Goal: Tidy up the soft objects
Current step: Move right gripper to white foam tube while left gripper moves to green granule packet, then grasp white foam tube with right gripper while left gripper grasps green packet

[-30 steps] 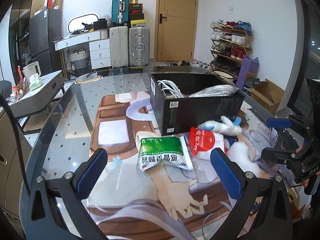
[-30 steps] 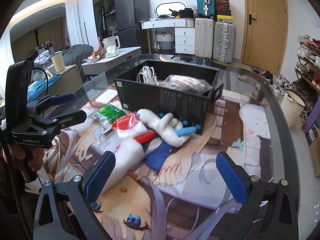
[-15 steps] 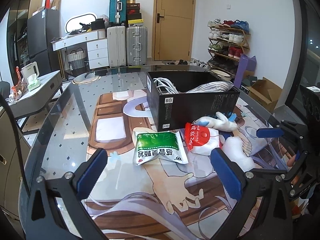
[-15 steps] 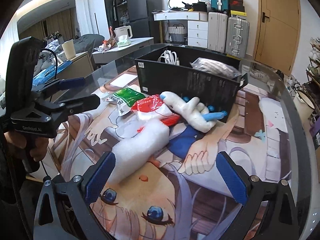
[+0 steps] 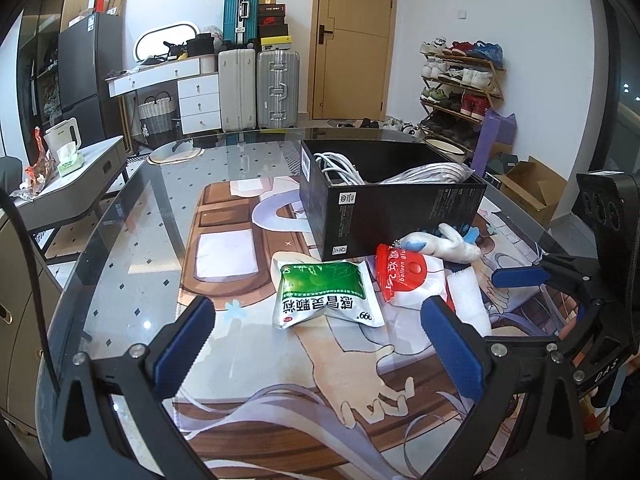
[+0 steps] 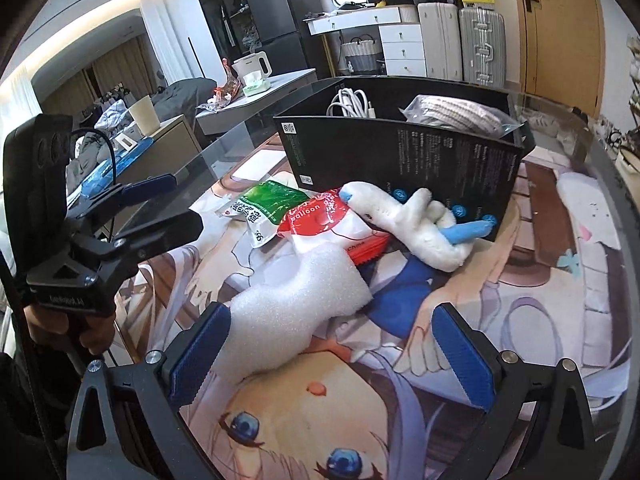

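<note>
Covering the glass table (image 5: 132, 240) is an anime-print mat (image 6: 400, 420); both tools (image 5: 320, 344) (image 6: 332, 352) gape wide, empty.

Matte black gripper frames with silver screws; ribbed blue pads (image 6: 196, 356) on fingers. Bare hand (image 6: 86, 330) gripped left gripper (image 5: 316, 342) handle, black cable attached.

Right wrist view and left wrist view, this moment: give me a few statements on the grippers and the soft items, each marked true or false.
1. The right gripper is open. True.
2. The white foam block sits inside the black cardboard box. False: it lies on the printed mat, its near end by the right gripper's left finger.
3. The green and white pouch lies outside the box. True.
4. The left gripper grips the red and white packet. False: it is open and empty.
5. White coiled cables lie in the box. True.
</note>
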{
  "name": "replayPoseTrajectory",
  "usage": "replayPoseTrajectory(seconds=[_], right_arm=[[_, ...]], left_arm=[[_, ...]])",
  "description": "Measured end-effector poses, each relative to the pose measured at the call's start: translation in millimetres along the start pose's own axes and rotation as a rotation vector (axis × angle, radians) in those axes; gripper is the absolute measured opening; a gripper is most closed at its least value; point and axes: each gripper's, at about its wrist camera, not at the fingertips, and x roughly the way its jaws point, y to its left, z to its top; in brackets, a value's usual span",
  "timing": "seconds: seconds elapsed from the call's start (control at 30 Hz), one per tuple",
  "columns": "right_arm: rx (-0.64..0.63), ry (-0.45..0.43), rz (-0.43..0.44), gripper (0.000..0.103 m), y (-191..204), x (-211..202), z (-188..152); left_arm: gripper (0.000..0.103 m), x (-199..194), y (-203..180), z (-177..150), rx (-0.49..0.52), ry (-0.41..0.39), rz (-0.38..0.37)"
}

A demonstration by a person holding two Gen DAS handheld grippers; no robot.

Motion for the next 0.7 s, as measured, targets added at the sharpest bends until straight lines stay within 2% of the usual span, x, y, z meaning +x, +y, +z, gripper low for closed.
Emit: replayPoseTrajectory(seconds=[0.2, 0.33, 0.57, 0.63, 0.7], right_arm=[[-0.005, 0.01, 0.001, 0.102, 4.8, 9.2, 2.3], [-0.026, 0.011, 0.002, 0.097, 10.9, 12.2, 4.8], [-0.049, 0.013, 0.007, 0.08, 18.8, 15.7, 6.4], [-0.055, 0.011, 0.016, 0.073, 19.8, 14.0, 6.5], [-0.062, 0.008, 0.022, 0.062, 20.8, 12.0, 5.8]], left_arm=[[0.103, 2.7, 1.0, -0.8, -0.001, 0.005, 0.004], [0.103, 2.9, 2.0, -2.1, -0.006, 0.007, 0.003], [0.103, 2.5, 2.4, -2.9, -0.009, 0.004, 0.004], [0.103, 2.3, 2.9, -2.9, -0.01, 0.003, 0.006], [0.103, 2.0, 3.3, -2.9, -0.011, 0.005, 0.006]])
